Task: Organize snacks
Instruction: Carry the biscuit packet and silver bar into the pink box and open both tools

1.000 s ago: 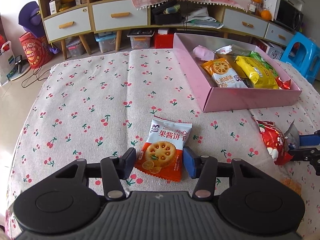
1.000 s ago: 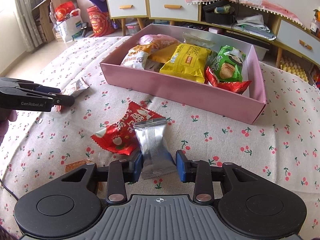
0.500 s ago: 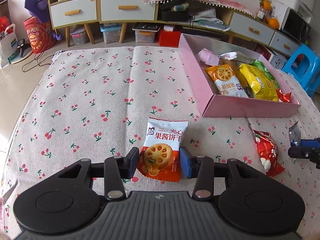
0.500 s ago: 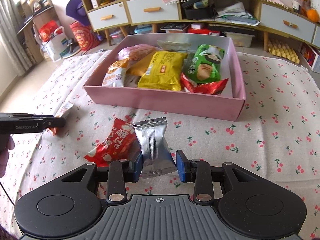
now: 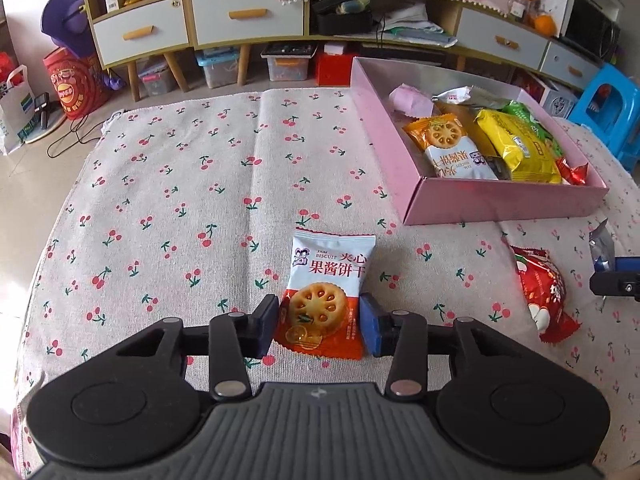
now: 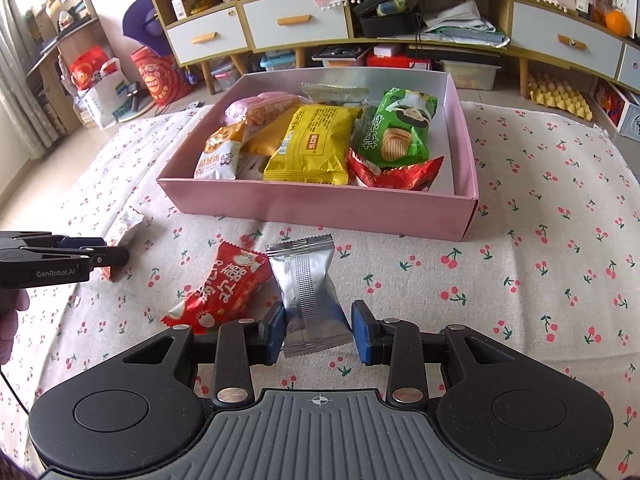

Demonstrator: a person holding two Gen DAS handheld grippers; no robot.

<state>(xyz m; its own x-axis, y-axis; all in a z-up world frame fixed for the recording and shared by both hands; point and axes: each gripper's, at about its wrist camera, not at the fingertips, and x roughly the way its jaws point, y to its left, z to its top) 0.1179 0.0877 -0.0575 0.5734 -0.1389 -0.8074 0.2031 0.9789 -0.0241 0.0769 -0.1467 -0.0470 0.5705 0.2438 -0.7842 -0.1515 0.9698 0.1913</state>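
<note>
**Two grippers, two packets, one pink box**

A glossy biscuit packet (image 5: 326, 300), white above and orange below with a round, holed biscuit printed on it, lies flat on the cherry-print cloth (image 5: 180, 208) between the blue pads of the left gripper (image 5: 318, 330). The pads stand at the packet's two side edges, touching or nearly so; whether they press on it cannot be told. In the right wrist view the right gripper (image 6: 318, 330) is clamped on a crinkled silver foil packet (image 6: 310, 292), back seam up, its serrated top edge pointing toward the box. Just left of it lies a red packet (image 6: 222, 292), shiny and pillow-shaped, its near end hidden behind the gripper. Beyond both, a shallow rectangular pink box (image 6: 320, 208) of smooth card sits on the cloth, packed with snacks: a yellow pack (image 6: 312, 144), a green crisp bag (image 6: 400, 132), a flat red wrapper (image 6: 396, 172), a second biscuit packet (image 6: 218, 152) and a pale pink pouch (image 6: 260, 108). The cloth is coarse-woven and creased. Behind stands a low wooden cabinet (image 6: 300, 20) with white drawers and orange handles, with plastic bins beneath it. A blue plastic stool (image 5: 608, 108) stands at the far right of the left wrist view.
</note>
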